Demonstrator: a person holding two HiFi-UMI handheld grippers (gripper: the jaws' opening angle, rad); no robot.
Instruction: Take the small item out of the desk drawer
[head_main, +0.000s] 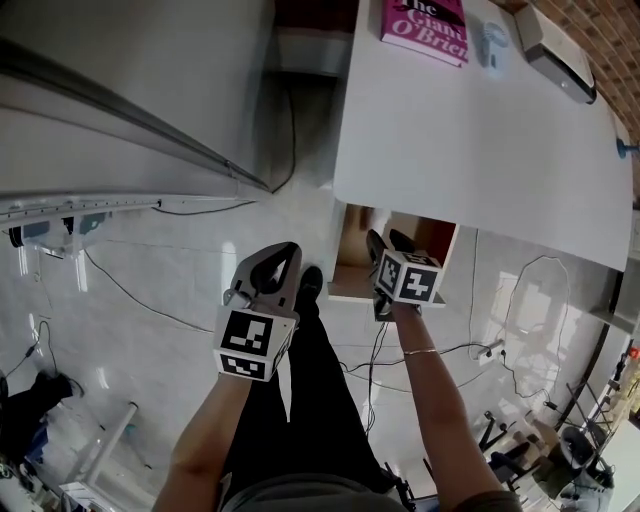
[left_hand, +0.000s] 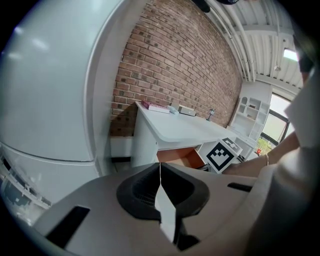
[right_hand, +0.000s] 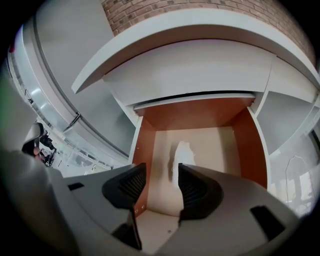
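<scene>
Head view, step: the reach into the open drawer (head_main: 352, 250) is judged to be in hand, and nothing has been lifted out yet.
Head view, right claw (head_main: 388, 241): it is held at the drawer mouth, just under the edge of the table (head_main: 470, 140).
Head view, left claw (head_main: 288, 252): it is kept apart from the drawer, over the floor beside the person's leg.
Head view, surroundings: a pink book (head_main: 425, 25) and some white things that cannot be identified are seen at the far end of the table. Cables (head_main: 130, 295) are strewn on the floor.

Left gripper view, left claw (left_hand: 160, 169): its jaws are pressed together with nothing between them.
Left gripper view, surroundings: the table (left_hand: 185, 131) and the drawer (left_hand: 182, 156) are seen ahead, with a large white unit (left_hand: 50, 90) close on the left.

Right gripper view, right claw (right_hand: 161, 172): its jaws are parted and no thing is held.
Right gripper view, item: a small white item (right_hand: 184, 152) is seen lying on the drawer floor (right_hand: 215, 145), ahead of the jaws and nearer the right one.
Right gripper view, next move: the claw would have to be pushed deeper, shifted a little rightward and lowered, so that the item is straddled before the jaws are shut.
Right gripper view, obstacles: the low underside of the table (right_hand: 200, 65) and the orange drawer walls leave limited room. The item looks flat and light, so it could be pushed along rather than caught.
</scene>
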